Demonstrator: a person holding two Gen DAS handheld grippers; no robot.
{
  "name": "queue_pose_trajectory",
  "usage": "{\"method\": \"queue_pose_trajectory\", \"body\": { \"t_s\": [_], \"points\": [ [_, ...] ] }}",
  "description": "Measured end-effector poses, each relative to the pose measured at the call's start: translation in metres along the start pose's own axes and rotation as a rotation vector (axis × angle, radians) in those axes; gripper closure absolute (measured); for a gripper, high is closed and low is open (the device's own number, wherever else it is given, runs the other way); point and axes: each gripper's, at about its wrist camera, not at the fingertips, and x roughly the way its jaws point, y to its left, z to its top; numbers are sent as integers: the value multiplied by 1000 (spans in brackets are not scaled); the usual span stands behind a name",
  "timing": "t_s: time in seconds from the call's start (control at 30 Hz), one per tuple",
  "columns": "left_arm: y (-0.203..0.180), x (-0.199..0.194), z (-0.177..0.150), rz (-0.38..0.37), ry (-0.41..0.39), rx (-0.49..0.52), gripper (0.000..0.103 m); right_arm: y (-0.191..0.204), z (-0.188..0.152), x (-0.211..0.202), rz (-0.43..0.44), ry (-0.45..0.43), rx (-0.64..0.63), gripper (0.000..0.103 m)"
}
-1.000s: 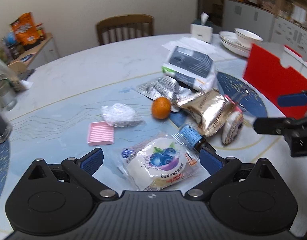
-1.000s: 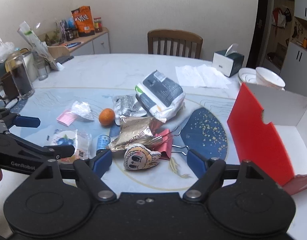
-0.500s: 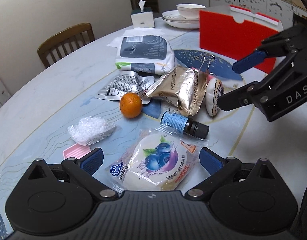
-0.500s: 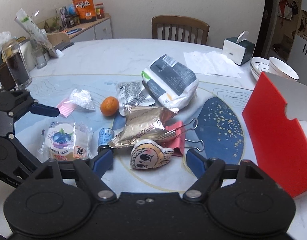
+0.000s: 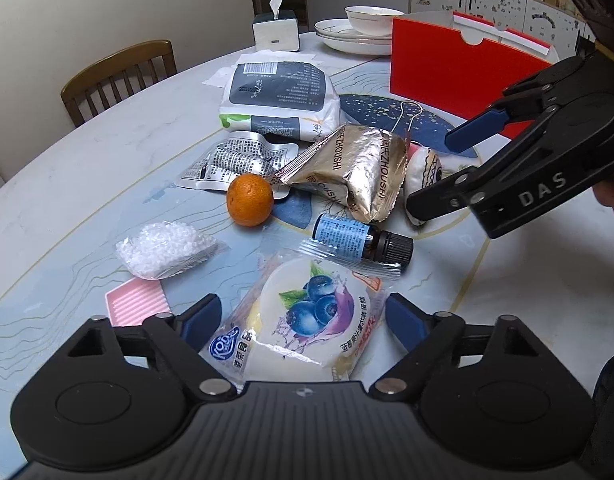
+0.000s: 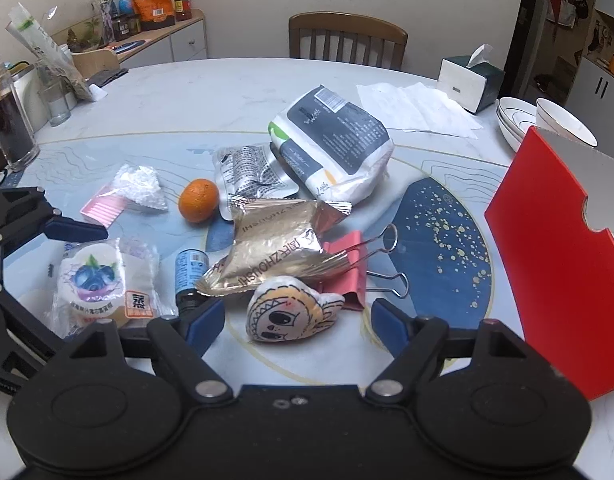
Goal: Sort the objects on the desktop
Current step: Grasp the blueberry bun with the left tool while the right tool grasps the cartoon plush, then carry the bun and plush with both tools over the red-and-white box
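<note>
A pile of small objects lies on the round table. My left gripper [image 5: 303,320] is open, its fingers on either side of a blueberry cake packet [image 5: 307,320], also in the right wrist view [image 6: 103,280]. My right gripper [image 6: 297,318] is open around a small plush face toy [image 6: 287,310], partly hidden in the left wrist view [image 5: 425,168]. Between them lie a dark bottle with a blue label [image 5: 359,238], a gold snack bag [image 5: 355,168], an orange [image 5: 249,199] and a pink binder clip [image 6: 347,268].
A red and white open box [image 6: 555,240] stands at the right. A wet wipes pack [image 6: 331,140], silver sachet [image 6: 247,172], bag of white beads [image 5: 165,248] and pink ridged pad [image 5: 137,306] lie around. Bowls, tissue box and chair are at the back.
My left gripper has moved in low over the blueberry cake packet, which now sits between its fingers. My right gripper has closed in on the plush face toy.
</note>
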Motion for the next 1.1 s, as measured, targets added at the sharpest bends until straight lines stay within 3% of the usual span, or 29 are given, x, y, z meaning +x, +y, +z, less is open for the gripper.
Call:
{"method": "queue_pose_trajectory", "body": {
  "t_s": [0.17,0.3,0.5,0.87,1.1],
  "points": [
    [0,-1,-1,-8,-9,-5,26,2,-1,5,-5,18,-4,26],
    [-1,-2,0,-7,-6,-11,35,2,-2,8,13,44,1,52],
    [-3,-5,-1,3,-6,-24,41,3,-3,1,14,36,2,59],
    [-4,-20,-2,15,-15,-61,47,3,1,10,-35,24,-26,56],
    [-4,-29,-5,18,-12,-97,52,3,0,5,-33,14,-21,70]
  ]
}}
